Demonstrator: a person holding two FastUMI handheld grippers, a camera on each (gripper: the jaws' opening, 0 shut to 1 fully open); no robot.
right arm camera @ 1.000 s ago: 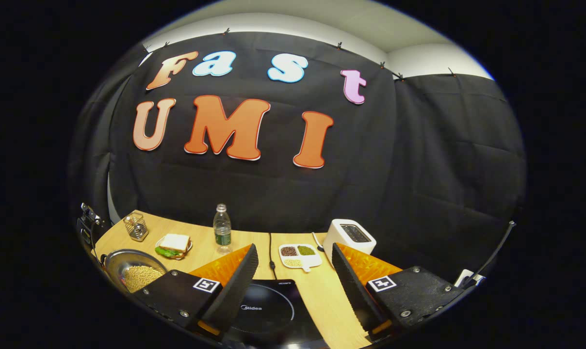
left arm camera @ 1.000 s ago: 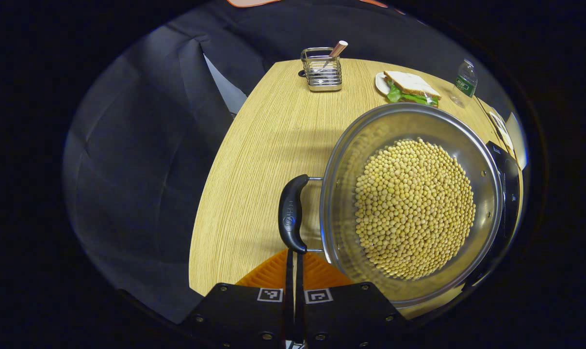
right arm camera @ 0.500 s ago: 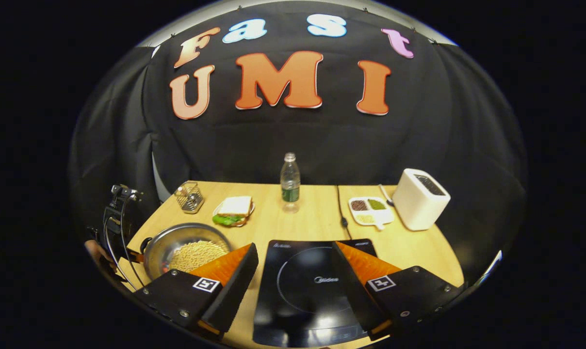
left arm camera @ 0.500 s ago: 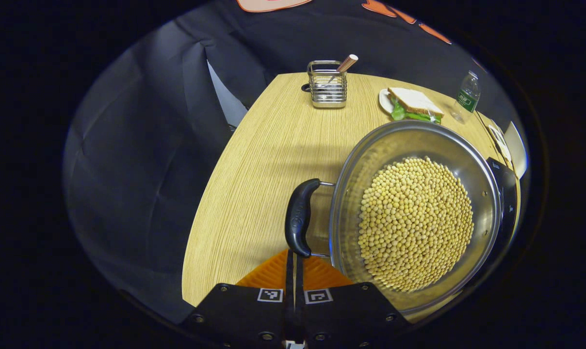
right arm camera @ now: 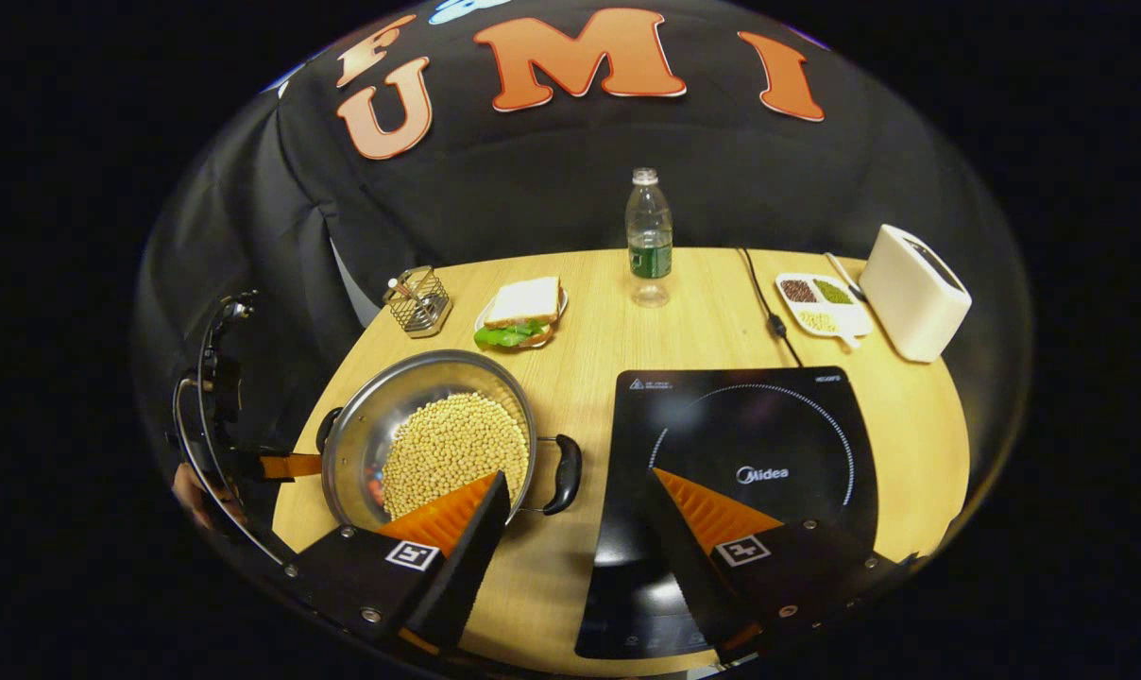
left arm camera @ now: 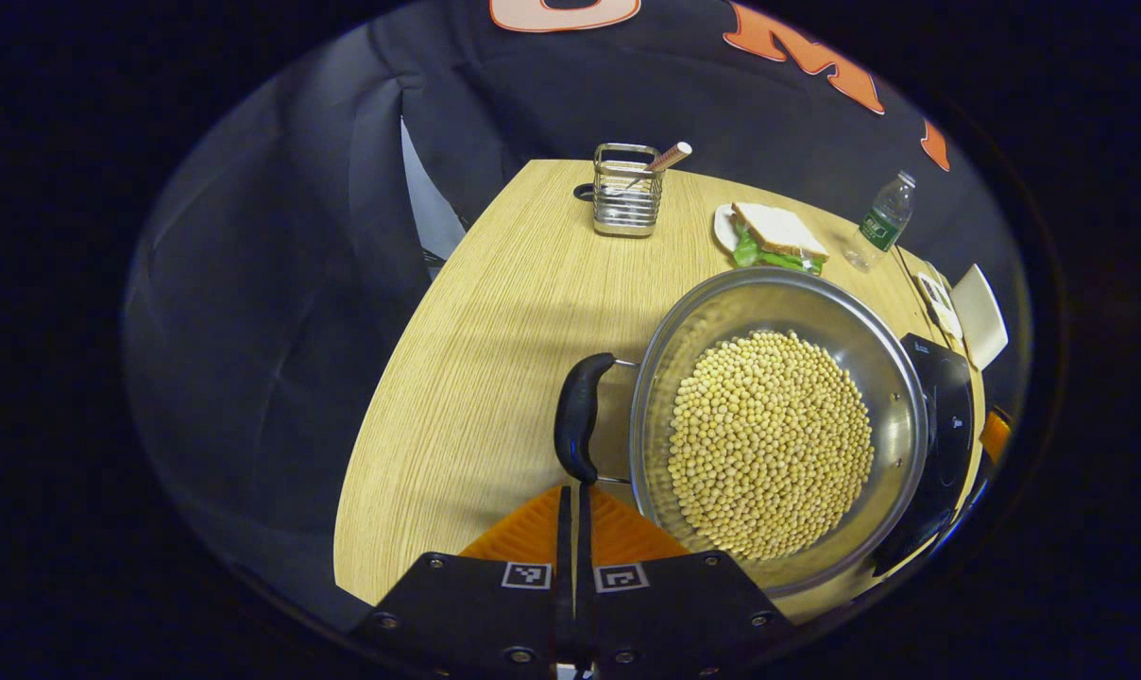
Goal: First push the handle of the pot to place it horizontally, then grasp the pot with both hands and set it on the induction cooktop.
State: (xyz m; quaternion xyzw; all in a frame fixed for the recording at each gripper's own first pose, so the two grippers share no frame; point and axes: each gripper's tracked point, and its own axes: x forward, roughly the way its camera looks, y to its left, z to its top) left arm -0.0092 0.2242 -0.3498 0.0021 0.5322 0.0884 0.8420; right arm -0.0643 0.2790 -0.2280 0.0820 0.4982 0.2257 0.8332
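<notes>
A steel pot (left arm camera: 722, 295) holding soybeans (left arm camera: 767, 439) stands on the wooden table. Its near black handle (left arm camera: 580, 416) lies just ahead of my left gripper (left arm camera: 572, 493), which is shut with its tips at the handle's lower end. In the right gripper view the pot (right arm camera: 417, 366) sits left of the black induction cooktop (right arm camera: 750, 453). The pot's right handle (right arm camera: 566, 472) points toward the cooktop. My right gripper (right arm camera: 578, 477) is open and raised above the table, with that handle seen between its fingers. The left gripper (right arm camera: 282, 465) is at the pot's left handle.
At the back of the table stand a wire utensil holder (right arm camera: 419, 302), a sandwich on a plate (right arm camera: 521, 312), a water bottle (right arm camera: 648, 236), a sectioned dish of grains (right arm camera: 821, 302) and a white toaster (right arm camera: 913, 293). The cooktop's power cord (right arm camera: 764, 302) runs to the back.
The right gripper has tilted down and come over the table, so the pot and cooktop now lie under its open fingers. The left gripper stays shut at the pot's handle.
</notes>
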